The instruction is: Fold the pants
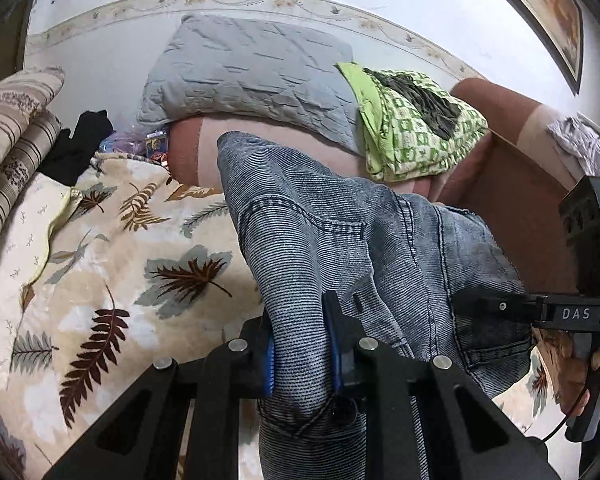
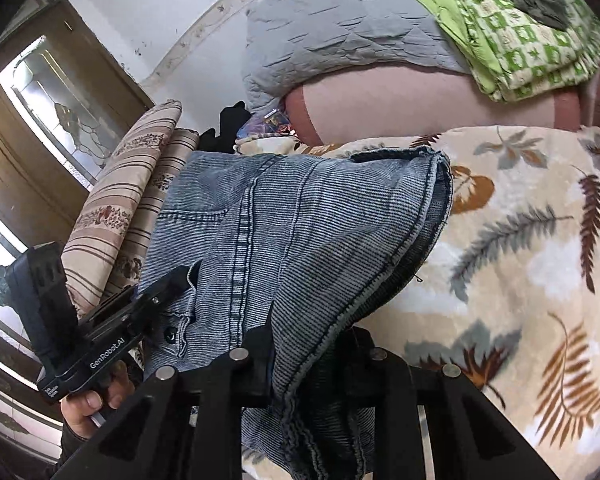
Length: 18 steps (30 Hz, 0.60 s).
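Blue-grey denim pants [image 1: 340,232] hang bunched above the bed, held up between both grippers. In the left wrist view my left gripper [image 1: 300,344] is shut on a fold of the denim, which is pinched between its blue pads [image 1: 268,364]. The right gripper [image 1: 500,306] reaches in from the right edge and clamps the same garment near a back pocket. Seen from the right wrist, the pants [image 2: 300,220] drape over my right gripper [image 2: 306,360], shut on a thick hem edge. The left gripper [image 2: 168,284] grips the cloth at the left, a person's hand [image 2: 96,400] on its handle.
A leaf-patterned bedspread [image 1: 120,260] lies under the pants. At the head of the bed lie a grey quilted pillow [image 1: 244,68], a green patterned cloth [image 1: 416,128] and a pink-brown blanket [image 1: 512,208]. Striped cushions [image 1: 16,120] and a black cloth [image 1: 80,140] sit at the left.
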Motion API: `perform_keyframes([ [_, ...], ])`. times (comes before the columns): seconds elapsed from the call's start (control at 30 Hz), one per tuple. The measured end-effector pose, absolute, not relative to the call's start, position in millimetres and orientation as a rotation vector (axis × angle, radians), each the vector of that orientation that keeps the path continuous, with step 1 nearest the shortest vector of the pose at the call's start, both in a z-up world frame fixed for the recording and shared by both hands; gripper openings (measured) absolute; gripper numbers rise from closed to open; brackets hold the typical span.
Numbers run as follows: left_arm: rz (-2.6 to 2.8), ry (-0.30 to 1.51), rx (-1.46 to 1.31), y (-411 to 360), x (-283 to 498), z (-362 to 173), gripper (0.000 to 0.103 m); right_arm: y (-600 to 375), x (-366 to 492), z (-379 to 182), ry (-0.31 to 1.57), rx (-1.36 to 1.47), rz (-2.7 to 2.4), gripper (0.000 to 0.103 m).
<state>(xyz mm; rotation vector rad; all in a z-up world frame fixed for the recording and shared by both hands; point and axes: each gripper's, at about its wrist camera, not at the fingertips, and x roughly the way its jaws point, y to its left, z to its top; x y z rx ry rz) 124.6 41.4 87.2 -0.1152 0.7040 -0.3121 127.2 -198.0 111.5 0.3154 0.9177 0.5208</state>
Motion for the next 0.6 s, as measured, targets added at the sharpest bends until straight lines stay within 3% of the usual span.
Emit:
perform_keyframes([
  [0.5, -0.297, 0.901, -0.196, 47.9, 177.2, -29.1, 0.022, -184.0, 193.2, -10.7, 1.119, 0.373, 0.491, 0.025],
  [0.6, -0.270, 0.959, -0.227, 53.6, 183.2, -56.7, 0.028, -181.2, 198.5, -38.5, 1.166, 0.353, 0.465, 0.029],
])
